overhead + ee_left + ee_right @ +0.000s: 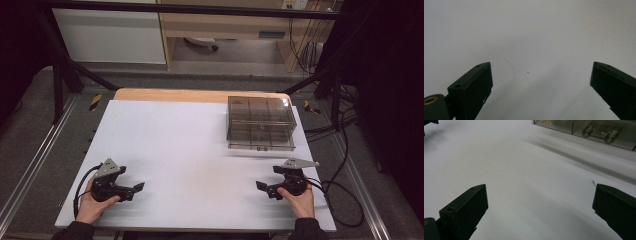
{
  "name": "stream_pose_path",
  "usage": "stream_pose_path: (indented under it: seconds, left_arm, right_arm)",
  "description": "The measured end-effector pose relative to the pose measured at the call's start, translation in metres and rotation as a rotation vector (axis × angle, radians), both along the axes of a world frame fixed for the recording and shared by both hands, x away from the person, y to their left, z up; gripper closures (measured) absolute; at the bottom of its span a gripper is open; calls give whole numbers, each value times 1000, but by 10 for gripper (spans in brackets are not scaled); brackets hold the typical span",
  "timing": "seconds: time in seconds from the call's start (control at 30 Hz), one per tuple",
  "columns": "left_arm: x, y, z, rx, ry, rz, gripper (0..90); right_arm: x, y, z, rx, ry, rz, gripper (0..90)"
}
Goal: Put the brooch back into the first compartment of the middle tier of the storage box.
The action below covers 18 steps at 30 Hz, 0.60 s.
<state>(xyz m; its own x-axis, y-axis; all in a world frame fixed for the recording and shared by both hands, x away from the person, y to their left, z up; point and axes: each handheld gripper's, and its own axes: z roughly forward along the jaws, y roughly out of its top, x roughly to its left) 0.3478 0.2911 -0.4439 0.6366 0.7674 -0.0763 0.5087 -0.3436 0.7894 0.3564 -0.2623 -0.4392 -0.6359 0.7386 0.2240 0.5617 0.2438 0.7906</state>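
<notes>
High view: a white rectangular table top (190, 150) is lying under the camera, with a strip of bare wood (170, 95) showing along its far edge. A smoke-tinted clear plastic compartment box (260, 122) is sitting at the far right of the table, lid down, well apart from both tools. The left black hand-held gripper (134, 191) is resting near the near-left corner, its jaws pointing inward toward the table's middle. The right black hand-held gripper (262, 189) is resting near the near-right corner, facing it. Bare white surface is lying between them; black cables (345, 200) are trailing off the right side.

Left gripper view: the jaws are standing wide apart over the table top (531, 37), pinching nothing. A thin hair-like line (510, 65) is lying ahead.

Right gripper view: the jaws are also spread, empty. The compartment box (584, 130) is showing at the upper right, a small metal part (600, 132) inside.
</notes>
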Motion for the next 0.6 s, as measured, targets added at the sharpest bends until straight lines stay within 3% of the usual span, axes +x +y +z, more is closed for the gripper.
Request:
stream_pose_path:
  seconds: [0.27,0.6]
  left_arm:
    - [-1,-1,0,0,-1,-5,43]
    - [-1,-1,1,1,-5,-11,43]
  right_arm:
    - [-6,-8,-8,4,21,13,5]
    - [-7,-10,-8,5,16,9,6]
